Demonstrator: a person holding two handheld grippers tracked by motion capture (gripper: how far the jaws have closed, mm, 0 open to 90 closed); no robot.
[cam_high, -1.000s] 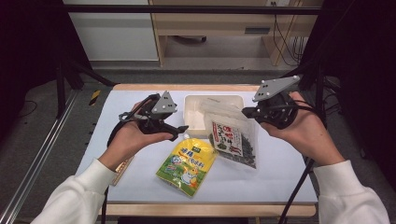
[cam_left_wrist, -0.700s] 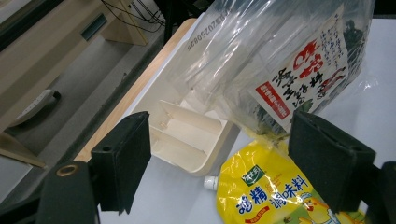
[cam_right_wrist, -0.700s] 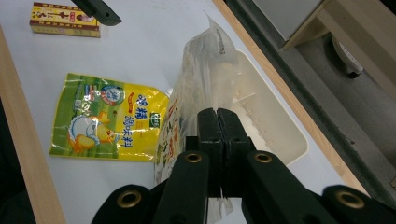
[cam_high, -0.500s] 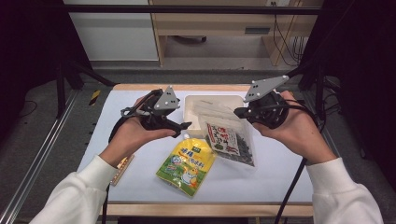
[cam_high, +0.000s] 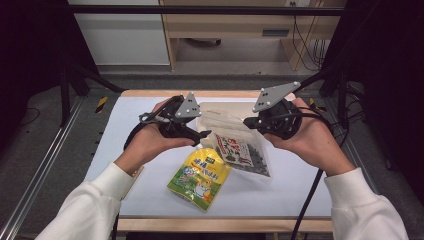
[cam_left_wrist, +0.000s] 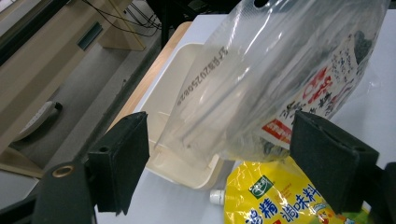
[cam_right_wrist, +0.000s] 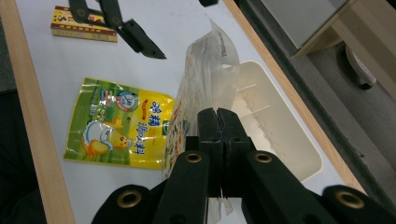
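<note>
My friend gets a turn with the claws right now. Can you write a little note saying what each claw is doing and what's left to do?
Right claw: shut on the clear snack bag, pinching its edge and holding it up on its side.
Left claw: open, holding nothing; the bag hangs between its jaws, untouched.
The cream tray sits just behind the bag with nothing in it. The yellow pouch lies flat on the white table, and a small yellow box lies near the table edge.
Done: bag lifted. Left, probably: put the bag in the tray, maybe the pouch afterwards.
</note>
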